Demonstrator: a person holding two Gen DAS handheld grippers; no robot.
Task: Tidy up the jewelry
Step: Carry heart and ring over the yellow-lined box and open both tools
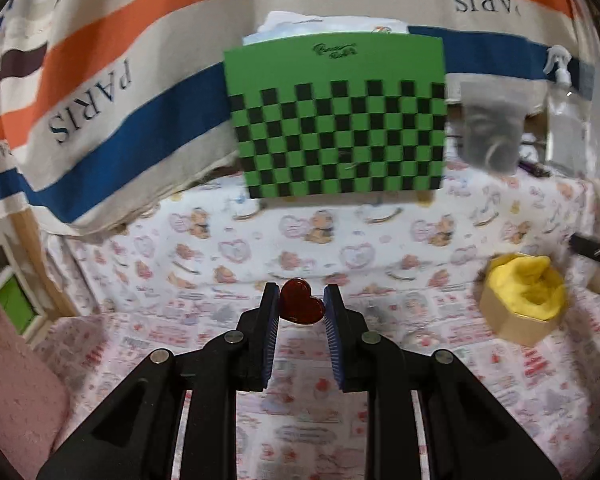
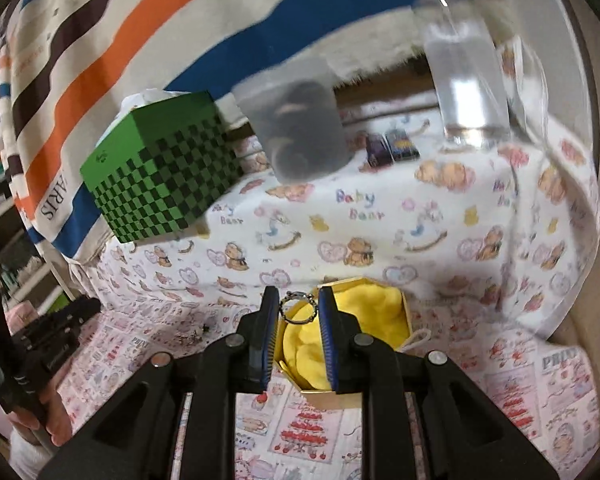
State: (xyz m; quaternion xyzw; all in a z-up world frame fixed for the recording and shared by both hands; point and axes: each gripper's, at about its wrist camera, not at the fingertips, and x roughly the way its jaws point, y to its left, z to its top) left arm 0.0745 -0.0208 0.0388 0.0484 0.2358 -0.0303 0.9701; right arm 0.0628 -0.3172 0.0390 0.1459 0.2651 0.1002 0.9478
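In the left wrist view my left gripper (image 1: pixel 302 304) is shut on a dark red heart-shaped piece (image 1: pixel 301 303), held between its fingertips above the patterned cloth. A gold hexagonal box (image 1: pixel 518 318) with yellow lining sits to its right. In the right wrist view my right gripper (image 2: pixel 299 308) is shut on a metal ring (image 2: pixel 299 307), held just over the open gold box (image 2: pixel 396 312) and its yellow lining (image 2: pixel 360 316). The left gripper (image 2: pixel 48 340) shows at the left edge.
A green checkered box (image 1: pixel 336 120) stands at the back, with a translucent grey container (image 1: pixel 490 136) and a clear spray bottle (image 1: pixel 562 104) to its right. A striped PARIS towel (image 1: pixel 100 92) hangs behind. A pink cushion (image 1: pixel 8 380) lies at the left.
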